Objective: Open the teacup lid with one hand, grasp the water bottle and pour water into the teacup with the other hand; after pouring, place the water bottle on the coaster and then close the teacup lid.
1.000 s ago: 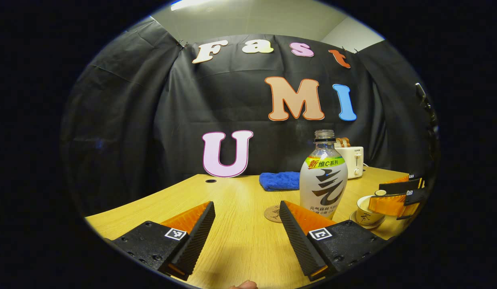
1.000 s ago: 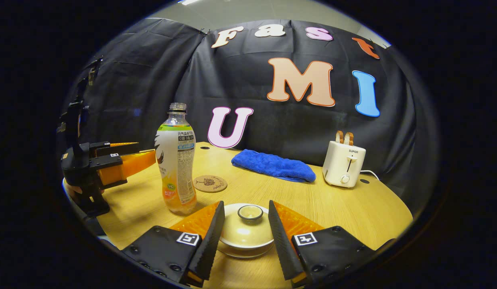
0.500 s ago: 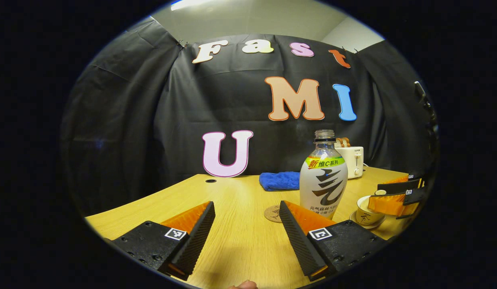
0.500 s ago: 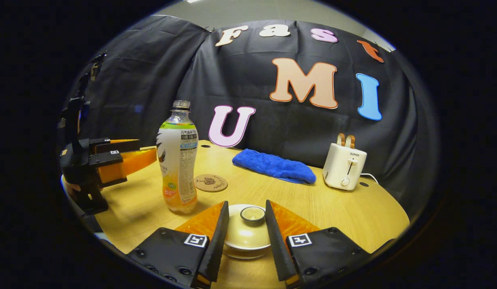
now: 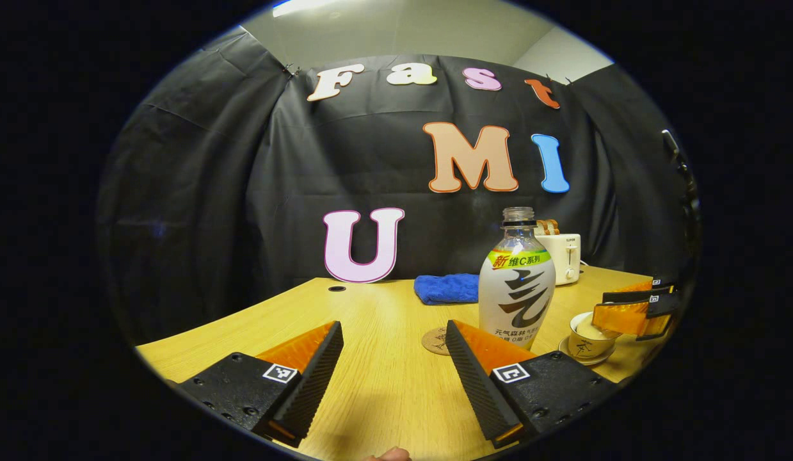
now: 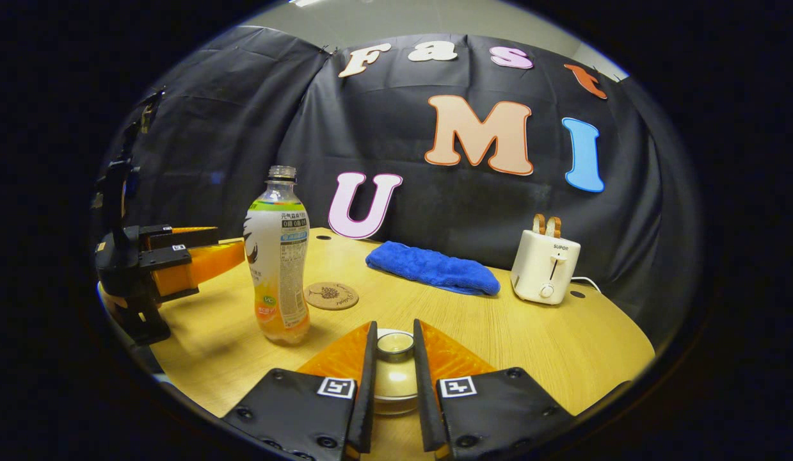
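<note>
Your right gripper (image 6: 393,384) has closed its jaws since a second ago onto the knob of the teacup lid (image 6: 394,346) near the desk's (image 6: 550,339) front edge, so lifting can begin; your left gripper (image 5: 390,378) stays wide open and empty, short of the water bottle (image 5: 516,288).

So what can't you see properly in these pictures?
- Whether the teacup holds any water: the lid still covers it in both views.
- Whether the right hand-held gripper is really squeezing the lid's knob: its fingers hide the contact in the right gripper view.
- The coaster: partly hidden behind the left hand-held gripper in the left gripper view.
</note>
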Action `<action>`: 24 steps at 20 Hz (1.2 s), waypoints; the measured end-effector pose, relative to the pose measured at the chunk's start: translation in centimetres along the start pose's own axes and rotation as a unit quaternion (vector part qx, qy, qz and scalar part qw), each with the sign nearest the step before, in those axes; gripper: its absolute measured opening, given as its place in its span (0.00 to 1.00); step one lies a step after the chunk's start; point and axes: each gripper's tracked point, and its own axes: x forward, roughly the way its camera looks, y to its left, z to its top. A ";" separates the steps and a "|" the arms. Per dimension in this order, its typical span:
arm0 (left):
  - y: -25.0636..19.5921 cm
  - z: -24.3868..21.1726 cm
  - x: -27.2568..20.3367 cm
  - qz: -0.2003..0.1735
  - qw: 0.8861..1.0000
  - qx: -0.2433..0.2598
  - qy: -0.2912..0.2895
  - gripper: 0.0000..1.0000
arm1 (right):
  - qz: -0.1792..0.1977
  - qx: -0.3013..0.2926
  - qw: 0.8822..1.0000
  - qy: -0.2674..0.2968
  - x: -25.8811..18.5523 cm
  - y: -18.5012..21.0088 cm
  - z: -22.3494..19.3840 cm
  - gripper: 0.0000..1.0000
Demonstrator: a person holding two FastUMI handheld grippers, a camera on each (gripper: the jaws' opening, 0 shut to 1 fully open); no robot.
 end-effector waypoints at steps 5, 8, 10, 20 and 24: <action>0.0 0.1 0.0 0.000 1.000 0.000 0.000 0.94 | 0.001 -0.006 1.000 0.007 0.1 0.1 0.2 0.28; 0.1 0.0 -0.1 0.000 1.000 0.000 0.000 0.94 | 0.002 0.010 1.000 0.006 0.1 0.1 0.1 0.28; 0.0 0.1 0.0 0.000 1.000 -0.001 0.000 0.94 | 0.004 0.024 1.000 -0.004 0.1 0.0 0.6 0.28; -2.1 -0.1 -0.6 -0.049 0.999 0.002 0.004 0.94 | -0.006 0.051 0.998 -0.040 -0.8 -1.3 2.9 0.28; -4.0 -0.2 -1.5 -0.088 0.996 0.006 0.010 0.95 | -0.012 0.075 0.996 -0.045 -1.3 -2.3 3.3 0.27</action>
